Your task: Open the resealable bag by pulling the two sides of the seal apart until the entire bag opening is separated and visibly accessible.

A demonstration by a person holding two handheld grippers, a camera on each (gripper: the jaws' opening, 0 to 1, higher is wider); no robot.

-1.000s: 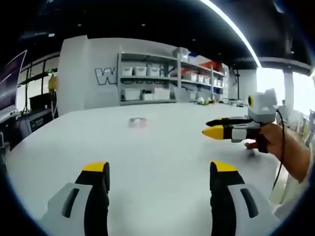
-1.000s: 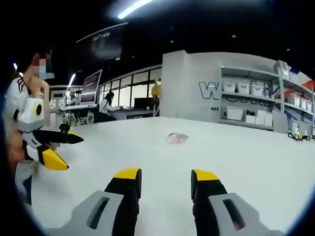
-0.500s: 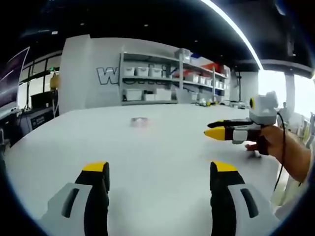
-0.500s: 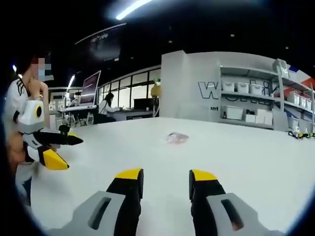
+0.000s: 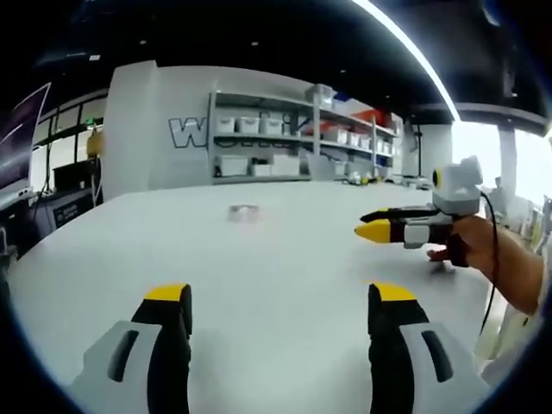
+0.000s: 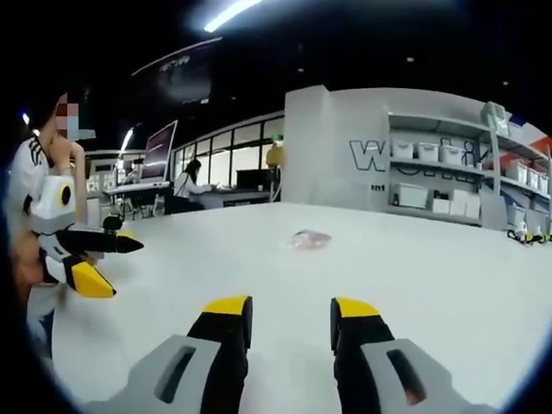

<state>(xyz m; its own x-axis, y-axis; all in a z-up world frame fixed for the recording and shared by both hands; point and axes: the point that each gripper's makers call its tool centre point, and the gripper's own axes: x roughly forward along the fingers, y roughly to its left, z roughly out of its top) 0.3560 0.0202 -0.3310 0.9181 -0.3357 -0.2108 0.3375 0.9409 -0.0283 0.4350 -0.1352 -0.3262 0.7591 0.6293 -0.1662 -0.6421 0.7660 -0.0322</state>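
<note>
Both my tongs, left gripper [image 5: 274, 297] and right gripper [image 6: 281, 306], are spread apart holding nothing, and the bag [image 5: 243, 213] lies way ahead mid-table [image 5: 285, 259], about equally far from each.

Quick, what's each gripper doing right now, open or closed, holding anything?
Left gripper: open, holding nothing.
Right gripper: open, holding nothing; the bag lies far off on the table.

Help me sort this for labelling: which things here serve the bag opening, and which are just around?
For the job: bag, left gripper, right gripper.
Just around: table, shelves with white bins, desk monitor.
</note>
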